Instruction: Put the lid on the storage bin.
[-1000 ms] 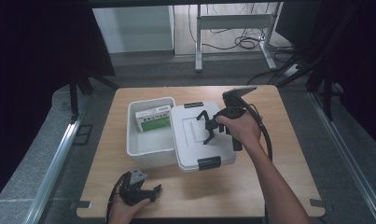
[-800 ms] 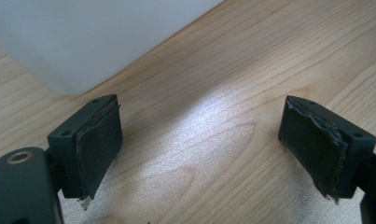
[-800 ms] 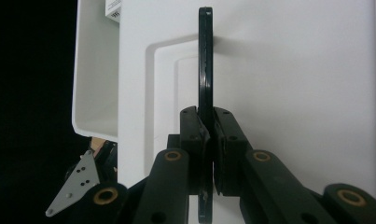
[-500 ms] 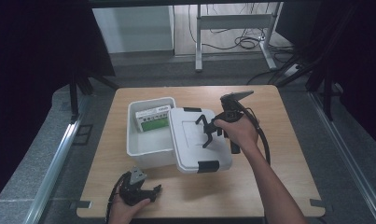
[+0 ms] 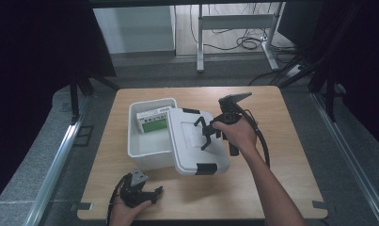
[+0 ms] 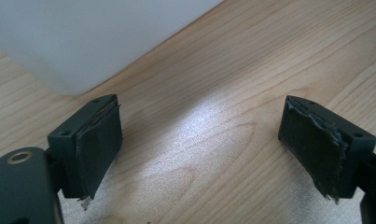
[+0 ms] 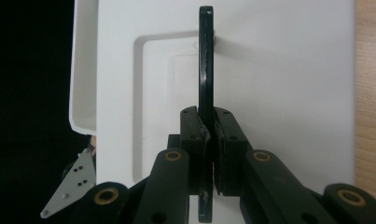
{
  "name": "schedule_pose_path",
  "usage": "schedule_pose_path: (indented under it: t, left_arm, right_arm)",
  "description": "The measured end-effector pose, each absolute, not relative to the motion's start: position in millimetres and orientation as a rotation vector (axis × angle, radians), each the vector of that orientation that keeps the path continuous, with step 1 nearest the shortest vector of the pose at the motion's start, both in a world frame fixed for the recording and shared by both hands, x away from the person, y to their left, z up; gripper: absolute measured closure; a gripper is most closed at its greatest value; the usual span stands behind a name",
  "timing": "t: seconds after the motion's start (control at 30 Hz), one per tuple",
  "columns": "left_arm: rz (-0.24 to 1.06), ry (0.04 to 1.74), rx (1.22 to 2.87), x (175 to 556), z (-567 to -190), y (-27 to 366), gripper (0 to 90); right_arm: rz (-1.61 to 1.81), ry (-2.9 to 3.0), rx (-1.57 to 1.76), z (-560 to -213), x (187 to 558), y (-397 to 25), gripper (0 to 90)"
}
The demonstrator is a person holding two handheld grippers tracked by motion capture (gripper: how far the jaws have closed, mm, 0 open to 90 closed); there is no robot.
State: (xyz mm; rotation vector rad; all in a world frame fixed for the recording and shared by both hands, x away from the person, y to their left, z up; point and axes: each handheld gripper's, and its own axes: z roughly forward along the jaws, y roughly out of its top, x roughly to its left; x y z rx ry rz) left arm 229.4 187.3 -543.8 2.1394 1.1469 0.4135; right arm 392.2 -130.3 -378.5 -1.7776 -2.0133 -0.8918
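A white lid [image 5: 189, 150] with a black handle [image 5: 202, 128] lies tilted over the right part of an open white bin [image 5: 141, 150]. My right gripper [image 5: 209, 133] is shut on that handle [image 7: 205, 56], which stands edge-on between the jaws above the lid [image 7: 279, 70]. A green and white box [image 5: 153, 120] lies inside the bin at its far end. My left gripper [image 5: 155, 192] rests open on the table near the front edge, with nothing between its pads [image 6: 99, 140]. The bin's white wall [image 6: 83, 37] stands just beyond it.
The wooden table [image 5: 281, 188] has free room to the right of the lid and along the front. Black frame legs [image 5: 76, 94] stand at the left, and dark floor surrounds the table. The left gripper's grey plate [image 7: 73, 182] shows beyond the lid's edge.
My right gripper has moved a little to the left with the lid, which now covers more of the bin. The left gripper has stayed where it was.
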Motion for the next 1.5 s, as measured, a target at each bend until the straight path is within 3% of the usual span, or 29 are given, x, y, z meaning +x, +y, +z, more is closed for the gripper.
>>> schedule_pose_path:
  t: [0.67,1.5]
  left_arm:
    - [0.414,1.147,2.139,229,-544,187,13.4]
    - [0.410,1.138,2.143,229,-544,187,13.4]
  right_arm:
    - [-0.893,-1.989,-1.783,-388,394,-133,84.1]
    - [-0.932,-1.996,-1.750,-367,397,-113,84.8]
